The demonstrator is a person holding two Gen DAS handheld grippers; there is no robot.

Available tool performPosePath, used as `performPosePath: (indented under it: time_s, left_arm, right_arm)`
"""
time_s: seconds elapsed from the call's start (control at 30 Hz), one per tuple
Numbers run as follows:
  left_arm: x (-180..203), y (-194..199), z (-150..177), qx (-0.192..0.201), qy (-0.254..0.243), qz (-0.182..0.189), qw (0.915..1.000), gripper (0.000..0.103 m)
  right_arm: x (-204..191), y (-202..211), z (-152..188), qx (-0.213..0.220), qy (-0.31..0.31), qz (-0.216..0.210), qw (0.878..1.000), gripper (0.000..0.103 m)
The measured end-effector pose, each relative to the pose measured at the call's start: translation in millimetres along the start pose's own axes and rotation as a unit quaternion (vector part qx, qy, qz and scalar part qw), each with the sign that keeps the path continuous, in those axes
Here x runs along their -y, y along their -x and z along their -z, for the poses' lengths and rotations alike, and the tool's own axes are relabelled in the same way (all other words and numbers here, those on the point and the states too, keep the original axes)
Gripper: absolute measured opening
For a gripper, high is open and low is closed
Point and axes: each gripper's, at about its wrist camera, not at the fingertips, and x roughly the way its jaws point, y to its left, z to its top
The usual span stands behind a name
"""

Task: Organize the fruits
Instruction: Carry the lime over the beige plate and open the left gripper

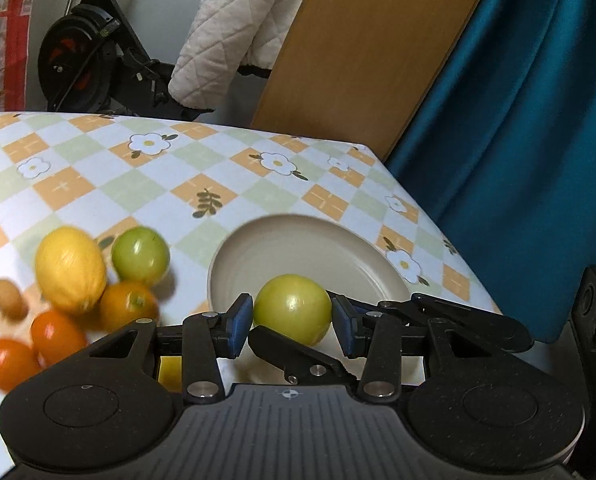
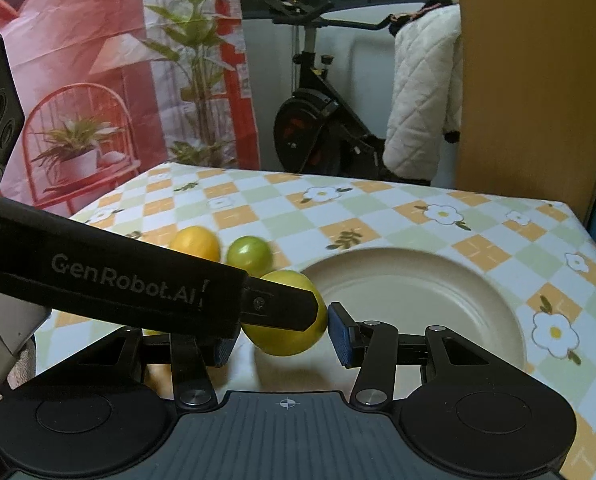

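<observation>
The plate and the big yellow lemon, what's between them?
A green tomato sits between the plate and the lemon, shown in the left wrist view.

We count two green fruits: one at the plate's near rim and one in the loose group. We count one yellow lemon, three orange fruits, and one small brown fruit. We count one beige plate on the tabletop. A further yellow object behind the left claw remains unidentified.
</observation>
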Motion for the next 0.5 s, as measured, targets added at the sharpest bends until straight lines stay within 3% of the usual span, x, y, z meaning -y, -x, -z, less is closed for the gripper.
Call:
performPosePath:
  time_s: [0.5]
  left_arm:
    - [-12, -44, -23, -0.013, -0.001, -0.038, 0.9992, 0.046]
  right_arm:
    - [28, -56, -10, -0.018, -0.018, 0.001, 1.000, 0.044]
